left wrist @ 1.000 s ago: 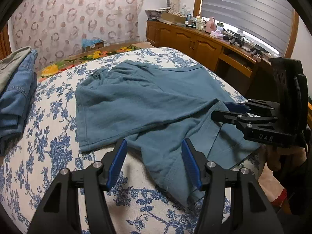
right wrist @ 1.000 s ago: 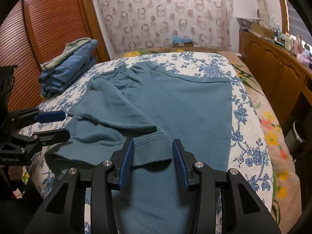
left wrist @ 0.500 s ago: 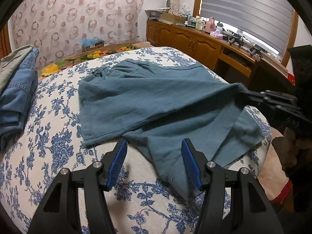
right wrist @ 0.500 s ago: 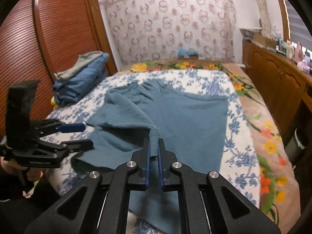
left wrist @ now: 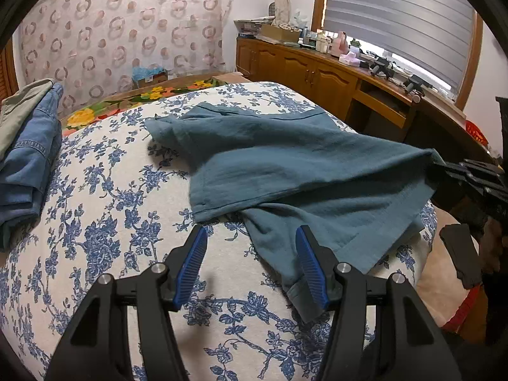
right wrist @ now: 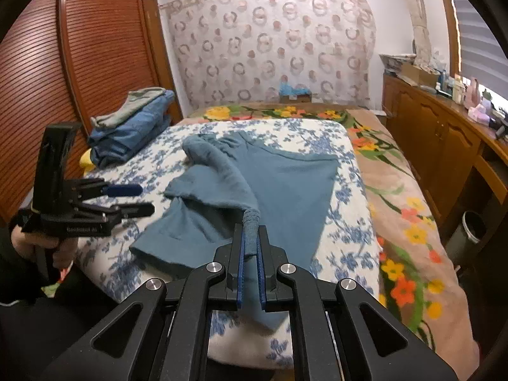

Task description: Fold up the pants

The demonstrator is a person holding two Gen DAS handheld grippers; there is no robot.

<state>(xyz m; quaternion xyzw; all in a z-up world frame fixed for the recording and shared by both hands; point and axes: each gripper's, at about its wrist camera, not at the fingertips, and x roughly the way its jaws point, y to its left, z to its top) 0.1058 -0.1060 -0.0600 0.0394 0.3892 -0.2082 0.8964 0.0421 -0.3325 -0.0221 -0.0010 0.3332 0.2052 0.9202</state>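
The right gripper (right wrist: 250, 247), spread a second ago, now pinches the pants (right wrist: 285, 187) hem and lifts it toward 12 o'clock across the bed (right wrist: 358, 222), starting the fold; the left gripper (left wrist: 250, 263) stays spread, empty.

pants (right wrist: 285, 190) hem pinched between right gripper (right wrist: 250, 247) jaws

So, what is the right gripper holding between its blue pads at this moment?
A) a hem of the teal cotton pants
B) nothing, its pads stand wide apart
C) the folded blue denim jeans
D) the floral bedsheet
A: the right gripper is shut on a bunched hem of the teal cotton pants, lifting it off the bed, while the left gripper is open.
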